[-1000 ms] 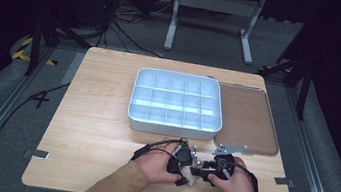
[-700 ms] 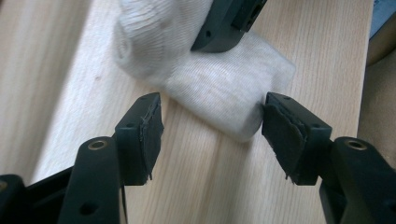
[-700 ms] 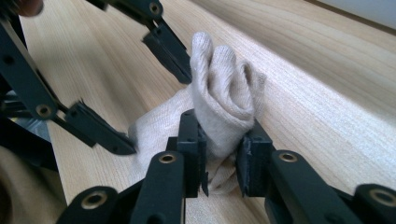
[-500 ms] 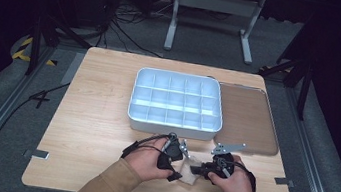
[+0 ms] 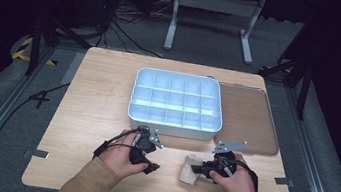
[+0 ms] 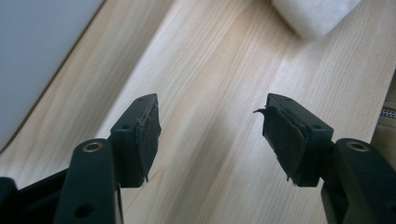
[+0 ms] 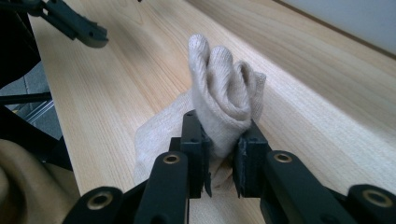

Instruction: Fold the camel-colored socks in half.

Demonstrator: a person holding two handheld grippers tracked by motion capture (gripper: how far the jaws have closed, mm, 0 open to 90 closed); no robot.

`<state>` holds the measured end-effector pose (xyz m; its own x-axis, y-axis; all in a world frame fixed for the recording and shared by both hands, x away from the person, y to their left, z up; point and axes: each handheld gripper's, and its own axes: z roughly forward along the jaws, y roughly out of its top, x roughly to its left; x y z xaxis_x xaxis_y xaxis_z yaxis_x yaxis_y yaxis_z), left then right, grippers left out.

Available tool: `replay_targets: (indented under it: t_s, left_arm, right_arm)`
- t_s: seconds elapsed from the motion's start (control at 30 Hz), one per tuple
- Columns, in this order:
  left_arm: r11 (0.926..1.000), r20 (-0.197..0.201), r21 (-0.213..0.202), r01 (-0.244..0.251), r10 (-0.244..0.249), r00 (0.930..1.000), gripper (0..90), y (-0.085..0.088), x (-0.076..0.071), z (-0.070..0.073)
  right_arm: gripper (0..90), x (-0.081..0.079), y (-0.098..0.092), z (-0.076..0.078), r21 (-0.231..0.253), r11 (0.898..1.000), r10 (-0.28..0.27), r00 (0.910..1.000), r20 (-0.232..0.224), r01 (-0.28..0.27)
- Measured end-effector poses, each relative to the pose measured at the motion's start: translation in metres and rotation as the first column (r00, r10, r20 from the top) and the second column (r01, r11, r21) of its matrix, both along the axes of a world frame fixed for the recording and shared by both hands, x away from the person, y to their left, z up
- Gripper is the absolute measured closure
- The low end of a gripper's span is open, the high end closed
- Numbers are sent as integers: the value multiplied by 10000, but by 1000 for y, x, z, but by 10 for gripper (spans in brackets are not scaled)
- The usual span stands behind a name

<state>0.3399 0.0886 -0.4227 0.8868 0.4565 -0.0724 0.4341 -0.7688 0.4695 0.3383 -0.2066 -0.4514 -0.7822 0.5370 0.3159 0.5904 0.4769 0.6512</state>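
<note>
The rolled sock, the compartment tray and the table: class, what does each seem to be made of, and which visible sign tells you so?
Rolled sock: beige knit fabric, probably cotton; fine ribbed loops show, and it bunches softly in the right gripper.
Compartment tray: likely moulded plastic; smooth pale surface, rounded corners, thin dividers.
Table: light wood or wood veneer; long grain lines, matte finish.

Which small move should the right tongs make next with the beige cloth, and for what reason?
Probably lift it slightly and carry it toward the white divided tray. The right tongs are already shut on the rolled beige cloth, the left tongs are open and hold nothing, and the tray compartments look unfilled.
</note>
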Motion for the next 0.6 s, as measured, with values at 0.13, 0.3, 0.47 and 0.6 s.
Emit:
replay_targets:
  t_s: [0.13,0.3,0.47,0.6]
  left_arm:
    - [9990,56,-249,-368,370,9993,372,12,-1,2]
    - [9954,248,-557,-783,798,9965,378,25,-2,6]
    - [9864,438,-1163,-1164,1221,9915,347,38,3,4]
    - [9797,377,-1190,-1613,1668,9853,360,48,7,4]
  right_arm:
    - [771,2,-2,9,-120,9999,26,9998,179,-24]
    - [771,6,-3,23,-226,9997,64,9992,383,-55]
    - [770,11,-4,34,-238,9997,50,9991,427,-40]
    - [770,14,-6,43,-283,9996,27,9984,567,-11]
